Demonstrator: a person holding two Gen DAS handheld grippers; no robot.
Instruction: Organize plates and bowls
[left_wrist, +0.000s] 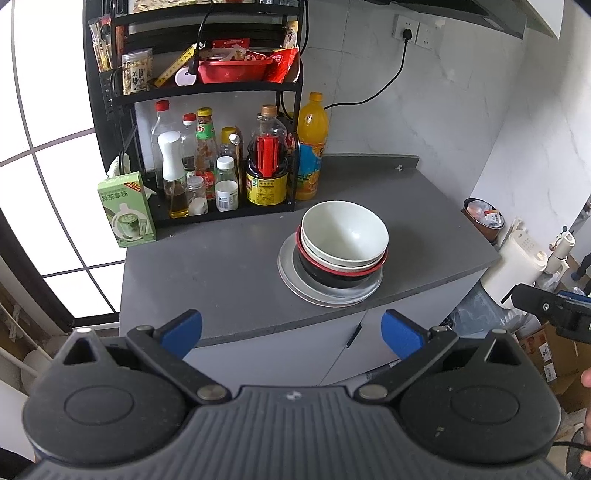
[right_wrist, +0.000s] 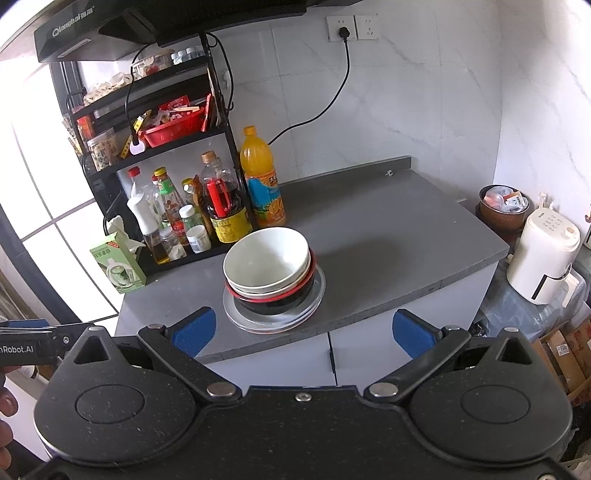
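Note:
A white bowl (left_wrist: 344, 232) (right_wrist: 266, 258) tops a stack: under it another white bowl, then a black bowl with a red rim (left_wrist: 332, 275) (right_wrist: 275, 301), all on clear glass plates (left_wrist: 295, 284) (right_wrist: 240, 317) near the grey counter's front edge. My left gripper (left_wrist: 291, 332) hangs open below and in front of the counter edge, nothing between its blue pads. My right gripper (right_wrist: 304, 332) is also open and empty, held off the counter front, with the stack just beyond its left finger (right_wrist: 194, 328). Each gripper's body shows at the edge of the other's view.
A black rack (left_wrist: 207, 88) (right_wrist: 155, 133) with sauce bottles, an orange juice bottle (left_wrist: 312, 147) (right_wrist: 262, 177) and a green carton (left_wrist: 125, 210) (right_wrist: 116, 266) fill the counter's back left. A white appliance (right_wrist: 543, 254) and a brown pot (right_wrist: 504, 210) sit to the right. The grey counter (left_wrist: 406, 206) is bare at right.

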